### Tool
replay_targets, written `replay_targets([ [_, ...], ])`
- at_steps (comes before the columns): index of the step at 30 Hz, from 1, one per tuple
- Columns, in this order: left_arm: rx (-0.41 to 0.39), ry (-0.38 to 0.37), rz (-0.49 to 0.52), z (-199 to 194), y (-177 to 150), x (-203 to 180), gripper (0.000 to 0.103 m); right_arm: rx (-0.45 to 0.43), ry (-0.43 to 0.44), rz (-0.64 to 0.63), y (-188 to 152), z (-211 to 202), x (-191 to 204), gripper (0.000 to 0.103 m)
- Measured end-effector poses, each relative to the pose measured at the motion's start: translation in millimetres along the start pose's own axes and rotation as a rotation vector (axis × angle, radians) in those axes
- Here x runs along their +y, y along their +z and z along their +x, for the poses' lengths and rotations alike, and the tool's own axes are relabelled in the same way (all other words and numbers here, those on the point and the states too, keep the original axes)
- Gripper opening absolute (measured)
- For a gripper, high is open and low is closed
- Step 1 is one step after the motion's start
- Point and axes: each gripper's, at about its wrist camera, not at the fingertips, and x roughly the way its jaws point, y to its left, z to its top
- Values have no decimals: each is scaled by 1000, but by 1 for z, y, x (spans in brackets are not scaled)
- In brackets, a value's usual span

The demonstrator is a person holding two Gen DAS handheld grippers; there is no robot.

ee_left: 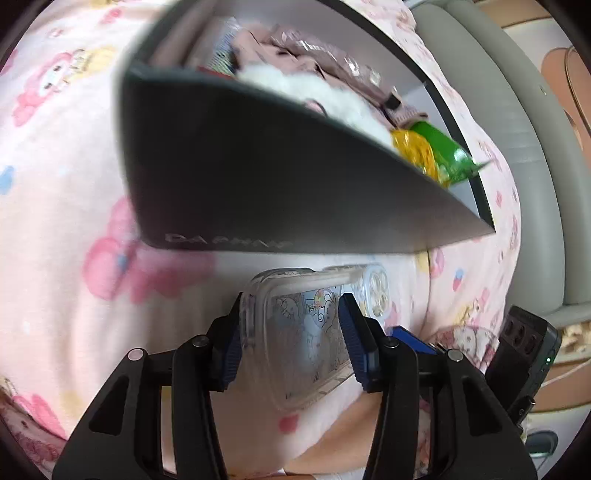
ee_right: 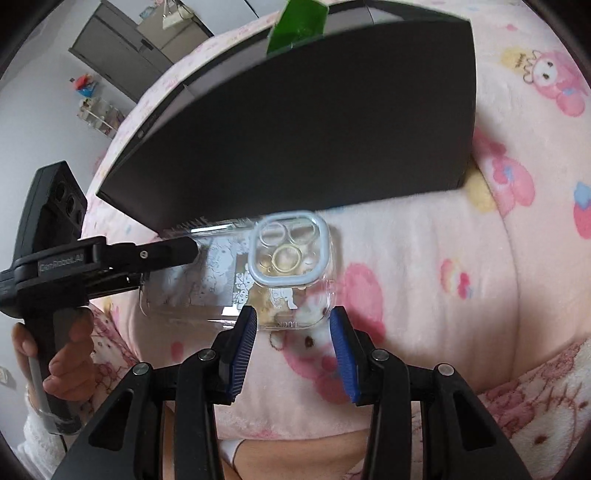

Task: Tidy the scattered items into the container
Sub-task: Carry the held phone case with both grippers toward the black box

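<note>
The left gripper point(ee_left: 291, 336) is clamping the clear phone case point(ee_left: 295, 325) between its pads. The right gripper point(ee_right: 291, 350) is gaping just short of the case's point(ee_right: 258, 273) camera end. Beyond both, the black box point(ee_left: 266, 177) is sitting on the pink blanket point(ee_left: 59, 221).

Clear phone case point(ee_left: 295, 332) point(ee_right: 255, 280), printed with cartoon line drawings and a pale-rimmed camera cutout, lies flat on the pink blanket, clamped across its width between the left gripper point(ee_left: 291, 332) point(ee_right: 192, 251) fingers; its camera end sits just ahead of the right gripper point(ee_right: 291, 332) tips. Dark grey box point(ee_left: 258, 177) point(ee_right: 295, 129), open-topped, stands just beyond the case. Inside show a white fluffy item point(ee_left: 314, 92), pink fabric point(ee_left: 295, 51) and a green-yellow wrapper point(ee_left: 436, 151) point(ee_right: 299, 22) poking over the rim.
</note>
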Motion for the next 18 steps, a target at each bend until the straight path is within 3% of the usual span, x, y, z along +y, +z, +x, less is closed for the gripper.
replay_targets([
  [4,-89,74,-29,-19,-4,8,48,-61,20,56,-2,-9,-9,37],
  [9,-59,92,-40,-15,-7,11,48,-76,12,114,4,0,-12,37],
  [14,-86,93,-16,-23,-12,6,48,-35,17,62,1,9,-2,37],
  [16,-106,86,-26,-29,-13,8,52,-29,54,42,-2,6,0,40],
  [18,-106,86,-36,-31,-15,10,52,-62,143,24,-5,-2,4,40],
])
